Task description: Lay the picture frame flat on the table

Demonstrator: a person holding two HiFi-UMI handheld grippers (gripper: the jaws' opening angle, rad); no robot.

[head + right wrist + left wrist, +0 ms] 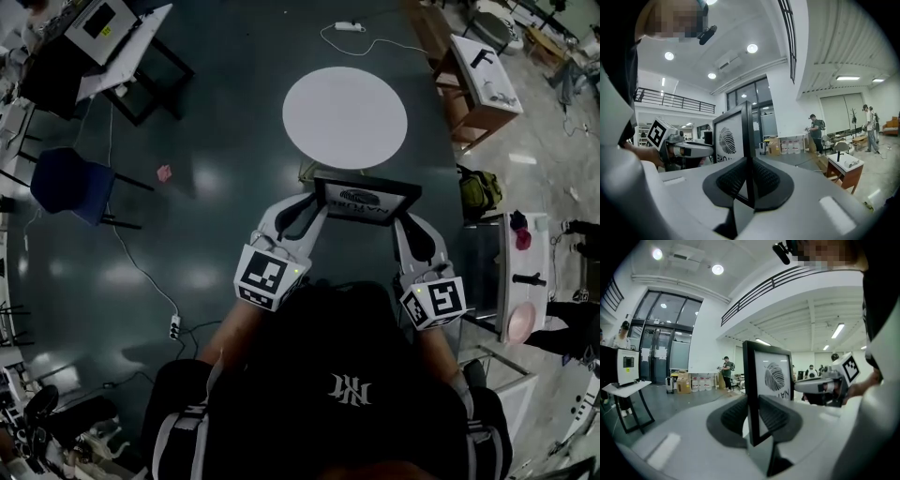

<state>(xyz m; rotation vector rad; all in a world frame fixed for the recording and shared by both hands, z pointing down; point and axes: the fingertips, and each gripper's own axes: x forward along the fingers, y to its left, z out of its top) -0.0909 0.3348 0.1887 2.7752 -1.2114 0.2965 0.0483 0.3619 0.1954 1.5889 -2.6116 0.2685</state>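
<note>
A black picture frame point(367, 199) with a leaf print hangs in the air just short of the round white table point(345, 117), held by both side edges. My left gripper point(316, 214) is shut on its left edge and my right gripper point(403, 223) on its right edge. In the left gripper view the frame point(771, 378) stands upright between the closed jaws of the left gripper point(752, 416), with the right gripper point(825, 385) behind it. The right gripper view shows the frame point(731, 136) clamped edge-on in the right gripper point(749, 180), and the left gripper point(679, 147) beyond it.
A blue chair point(70, 183) stands at the left, with a cable point(141, 272) trailing across the dark floor. A wooden side table point(483, 80) and a green bag point(478, 192) sit to the right of the round table. A narrow white table point(520, 272) is at the right.
</note>
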